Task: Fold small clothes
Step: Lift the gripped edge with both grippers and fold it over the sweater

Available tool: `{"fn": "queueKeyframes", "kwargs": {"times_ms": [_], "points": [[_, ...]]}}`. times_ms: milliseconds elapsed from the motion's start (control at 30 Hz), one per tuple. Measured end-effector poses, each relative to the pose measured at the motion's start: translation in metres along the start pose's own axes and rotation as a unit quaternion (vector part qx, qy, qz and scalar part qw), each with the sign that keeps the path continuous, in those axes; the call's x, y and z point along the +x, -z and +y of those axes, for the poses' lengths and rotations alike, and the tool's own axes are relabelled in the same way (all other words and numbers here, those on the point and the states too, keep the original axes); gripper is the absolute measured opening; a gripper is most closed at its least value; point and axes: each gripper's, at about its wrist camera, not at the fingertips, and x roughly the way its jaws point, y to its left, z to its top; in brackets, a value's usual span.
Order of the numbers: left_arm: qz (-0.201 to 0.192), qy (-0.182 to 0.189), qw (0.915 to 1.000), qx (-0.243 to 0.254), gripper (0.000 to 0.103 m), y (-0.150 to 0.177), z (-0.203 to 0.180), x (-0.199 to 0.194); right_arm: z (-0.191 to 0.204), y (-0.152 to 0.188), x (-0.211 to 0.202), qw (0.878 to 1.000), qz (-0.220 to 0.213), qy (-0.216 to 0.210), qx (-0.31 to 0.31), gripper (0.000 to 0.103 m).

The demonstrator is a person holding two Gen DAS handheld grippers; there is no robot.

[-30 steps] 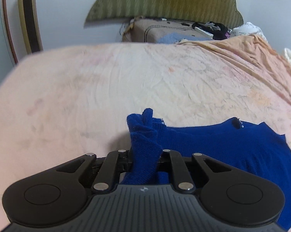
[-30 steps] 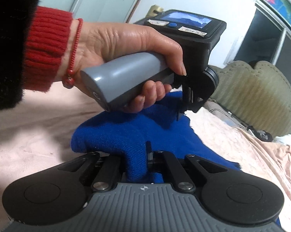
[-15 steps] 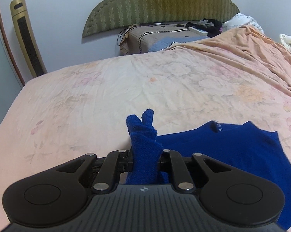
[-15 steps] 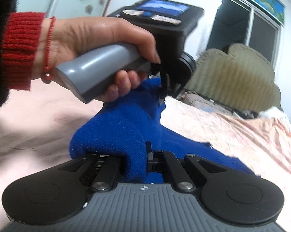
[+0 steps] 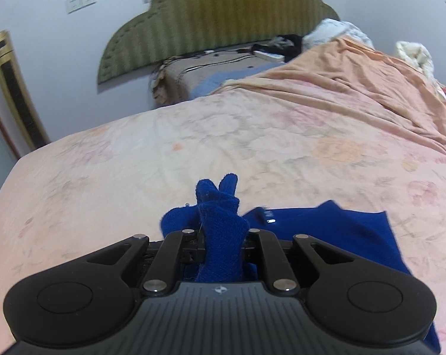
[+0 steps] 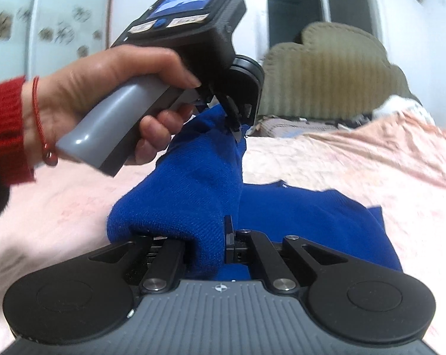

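The left gripper (image 5: 221,245) is clamped on a bunched fold of a blue sweater (image 5: 326,236), the knit sticking up between its closed fingers. The right gripper (image 6: 206,250) pinches another thick fold of the same sweater (image 6: 193,183), its jaws closed tight around the cloth. From the right wrist view, a hand (image 6: 104,88) in a red cuff and a red string bracelet grips the left gripper's grey handle (image 6: 110,127), and its tip lifts the blue knit into a raised ridge that runs down to the right gripper. The rest of the sweater lies flat on the bed (image 5: 252,148), spread toward the right over a pale pink floral sheet. Beyond it, an orange blanket (image 5: 356,88) lies rumpled on the bed's right side. A green striped headboard (image 5: 217,14) stands against the white wall.
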Motion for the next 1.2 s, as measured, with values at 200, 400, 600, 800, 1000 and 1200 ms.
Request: {"fn": "queueKeyframes", "kwargs": {"times_ms": [200,400,600,800,1000,1200], "points": [[0.014,0.029,0.9992,0.023,0.011,-0.006,-0.051,0.022,-0.044,0.009,-0.002,0.997,0.008,0.011,0.070,0.004],[0.018,0.046,0.9967,0.064,0.010,-0.005,-0.104,0.041,-0.089,0.026,-0.003,0.988,0.022,0.019,0.155,0.005],[0.055,0.106,0.9914,0.054,0.013,-0.009,-0.125,0.064,-0.130,0.043,0.001,0.966,0.048,-0.008,0.254,0.012],[0.046,0.145,0.9880,-0.024,0.061,-0.022,-0.106,0.052,-0.156,0.064,0.001,0.937,0.064,-0.027,0.344,0.025],[-0.029,0.110,0.9925,-0.044,0.077,-0.030,-0.072,0.013,-0.169,0.074,0.001,0.912,0.062,-0.050,0.402,0.029],[-0.050,0.037,0.9979,0.020,0.077,0.006,-0.054,-0.016,-0.182,0.081,-0.003,0.888,0.052,-0.063,0.453,0.033]]}}
